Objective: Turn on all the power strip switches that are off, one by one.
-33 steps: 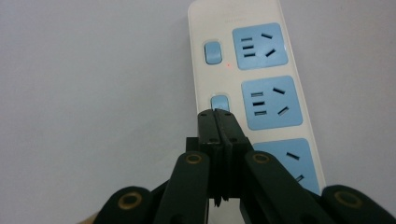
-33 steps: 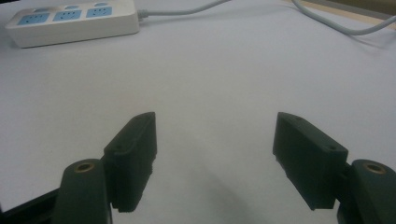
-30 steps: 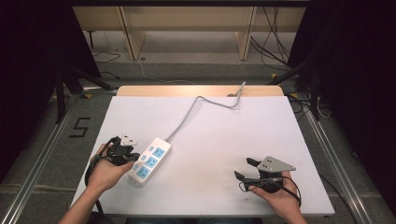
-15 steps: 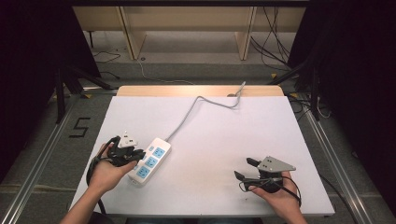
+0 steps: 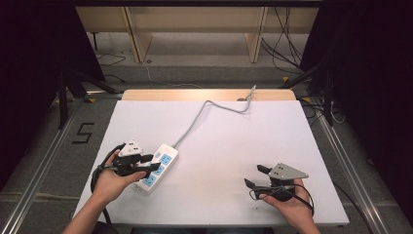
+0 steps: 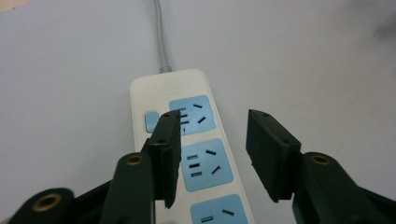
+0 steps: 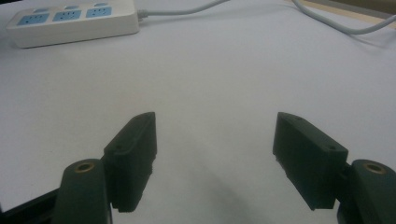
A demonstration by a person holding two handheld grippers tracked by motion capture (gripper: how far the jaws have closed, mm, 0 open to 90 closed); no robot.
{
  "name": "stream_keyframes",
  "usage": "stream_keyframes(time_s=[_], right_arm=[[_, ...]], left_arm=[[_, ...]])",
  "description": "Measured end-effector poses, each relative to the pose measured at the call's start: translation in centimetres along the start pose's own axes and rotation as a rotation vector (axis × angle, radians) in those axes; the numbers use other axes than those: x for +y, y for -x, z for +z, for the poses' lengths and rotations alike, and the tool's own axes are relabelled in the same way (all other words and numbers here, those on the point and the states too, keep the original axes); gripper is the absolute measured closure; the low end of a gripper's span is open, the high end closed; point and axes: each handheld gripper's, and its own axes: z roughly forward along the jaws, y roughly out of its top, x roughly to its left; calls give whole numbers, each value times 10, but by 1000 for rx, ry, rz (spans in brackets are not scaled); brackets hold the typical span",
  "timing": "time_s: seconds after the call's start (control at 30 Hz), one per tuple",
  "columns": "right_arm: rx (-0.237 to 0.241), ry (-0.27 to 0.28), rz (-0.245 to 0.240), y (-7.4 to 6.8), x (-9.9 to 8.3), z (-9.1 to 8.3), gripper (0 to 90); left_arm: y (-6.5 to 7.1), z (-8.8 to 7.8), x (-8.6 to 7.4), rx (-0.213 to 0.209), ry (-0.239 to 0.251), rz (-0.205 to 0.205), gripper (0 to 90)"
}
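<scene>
A white power strip [image 5: 159,167] with blue sockets lies at the table's front left, and its grey cable [image 5: 195,124] runs off to the back edge. My left gripper [image 5: 152,163] hovers over the strip's near end. Its jaws have just been opening and stand apart with nothing gripped between them. In the left gripper view the power strip [image 6: 205,165] shows below and between the jaws of the left gripper [image 6: 214,121]. My right gripper [image 5: 254,175] rests open at the front right above bare table. The right gripper view looks past the right gripper [image 7: 215,119] to the power strip [image 7: 70,21] far off.
The white table top [image 5: 234,141] has a wooden strip [image 5: 209,94] along its back edge, where the cable drops off. Metal rails run along both sides of the table, and shelving and loose cables stand on the floor behind.
The left gripper's jaws have parted over the power strip. Both hands have stayed where they were, and the strip has not moved.
</scene>
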Motion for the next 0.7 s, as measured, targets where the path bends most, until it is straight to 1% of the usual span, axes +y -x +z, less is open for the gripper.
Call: stream_keyframes(time_s=[0.03,0.07,0.1,0.13,0.17,0.23,0.27,0.33,0.4,0.5,0.6,0.7], right_arm=[[0,0,0,0,0,0,315],[0,0,0,0,0,0,315],[0,0,0,0,0,0,315],[0,0,0,0,0,0,314],[0,0,0,0,0,0,314],[0,-4,-2,0,0,0,314],[0,-4,0,1,0,0,314],[0,-3,0,1,0,0,315],[0,-4,0,1,0,0,314],[0,-4,1,1,0,-1,314],[0,-5,2,1,0,0,314],[0,-4,1,1,0,0,313]], left_arm=[[0,0,0,-6,5,-1,535],[0,0,0,-10,8,0,511],[-1,-1,-1,-16,11,-4,463],[0,-1,-1,-23,14,-6,444],[0,-1,-1,-29,22,-3,444],[1,0,-2,-46,34,-1,407],[2,0,-3,-54,44,12,352],[3,1,-4,-52,47,12,290],[4,0,-5,-50,49,20,281],[4,-1,-6,-66,67,21,253],[4,-2,-8,-76,77,35,235],[5,-3,-11,-73,92,51,216]])
